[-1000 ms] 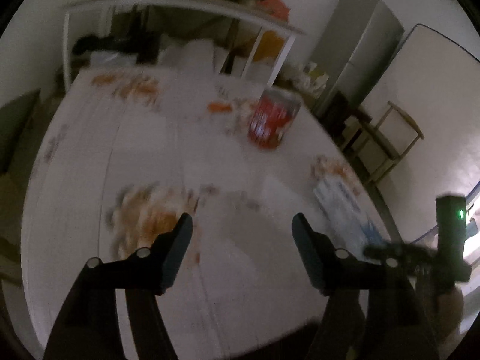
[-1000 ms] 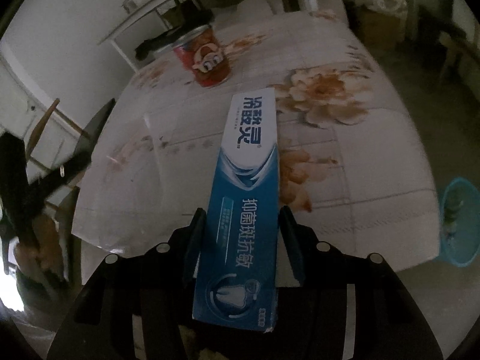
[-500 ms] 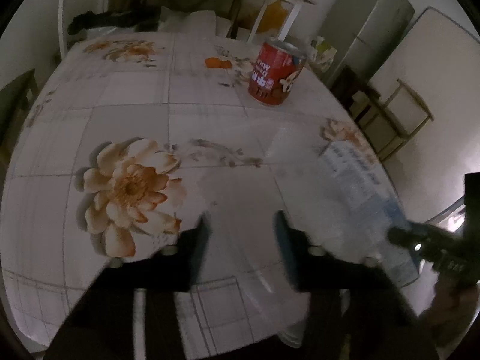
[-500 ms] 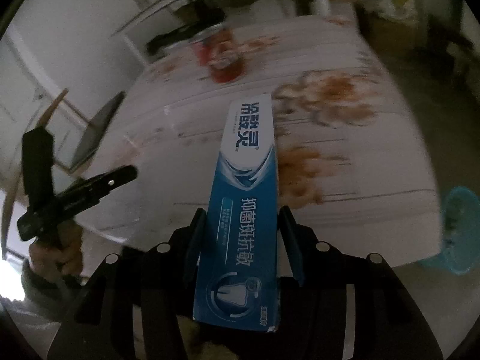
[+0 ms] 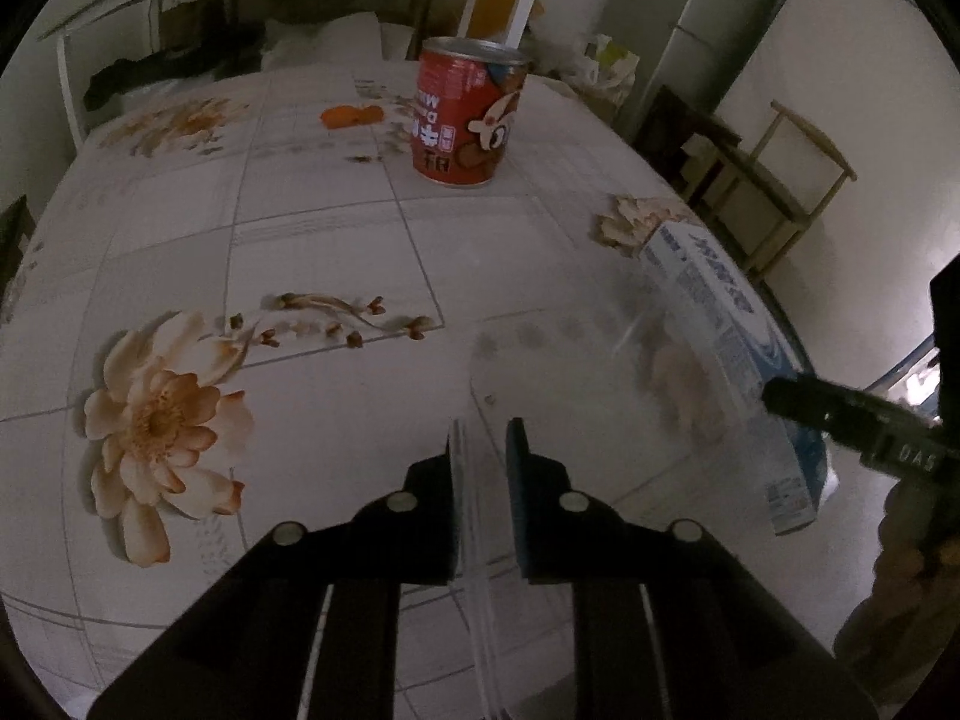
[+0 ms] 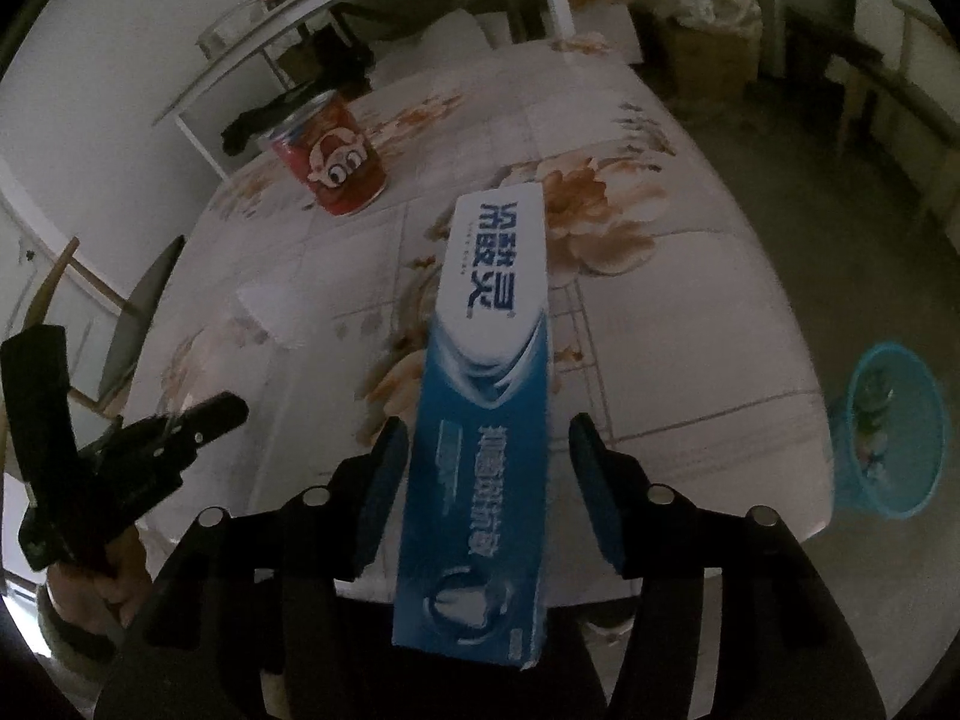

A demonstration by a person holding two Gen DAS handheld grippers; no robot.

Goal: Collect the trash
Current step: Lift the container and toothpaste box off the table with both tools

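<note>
Left tool has just been closing, now clamped on a clear plastic sheet. Right tool has just been opening; blue-white toothpaste carton sits loose between its jaws.

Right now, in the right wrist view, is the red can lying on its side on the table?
No, the red can stands upright on the flowered table, its open top facing up.

The near end of the toothpaste box was blurred, its lower print unreadable. A clear plastic sheet between the left gripper's fingers ran off the bottom edge. The contents of the blue basket were too small to tell.
</note>
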